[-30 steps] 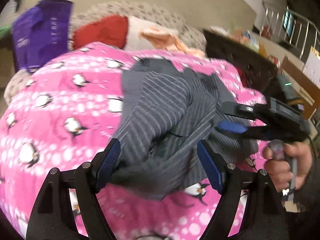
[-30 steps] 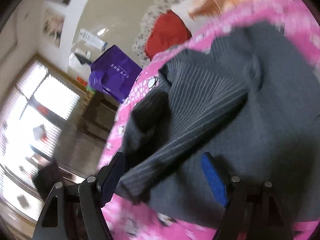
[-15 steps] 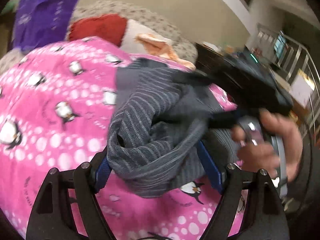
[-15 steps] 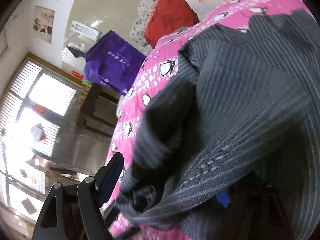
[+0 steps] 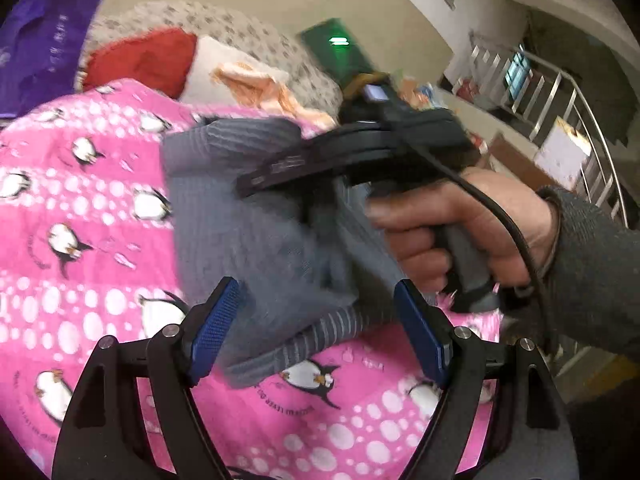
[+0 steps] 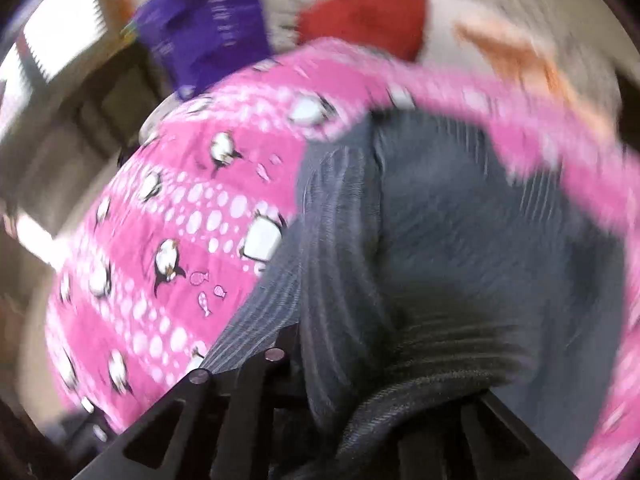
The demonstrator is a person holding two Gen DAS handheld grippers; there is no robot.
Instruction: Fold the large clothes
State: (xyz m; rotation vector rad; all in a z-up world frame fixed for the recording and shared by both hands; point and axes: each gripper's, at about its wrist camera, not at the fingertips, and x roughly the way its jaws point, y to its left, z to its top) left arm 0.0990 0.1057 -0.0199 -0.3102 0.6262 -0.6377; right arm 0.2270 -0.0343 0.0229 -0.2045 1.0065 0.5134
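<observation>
My left gripper (image 5: pixel 316 326) stands spread wide, its blue pads (image 5: pixel 212 328) either side of the near end of the grey striped sweater (image 5: pixel 256 240) without pinching it; the ribbed hem lies just between and ahead of the pads. My right gripper (image 5: pixel 288 170), carried in my right hand (image 5: pixel 452 232), reaches across from the right of the sweater and sits on its upper fold. In its own blurred view the fingers are buried under bunched grey knit (image 6: pixel 420 280), so I cannot tell whether it is clenched on the cloth or merely draped by it.

The sweater is a partly folded bundle on the pink penguin blanket (image 5: pixel 80 220). Its long axis runs from my left gripper away toward the red cushion (image 5: pixel 148 60) at the far side. The sweater's open left edge faces the bare blanket; its right side is under my right gripper.

I judge the coming move hangs on this: the sweater lies straight ahead of the left gripper, lengthwise along its line of sight, so the near hem is the left's to take, while the right is the nearer one to the top layer. The purple bag (image 5: pixel 40 40) beyond the cushion is well apart from all this.
</observation>
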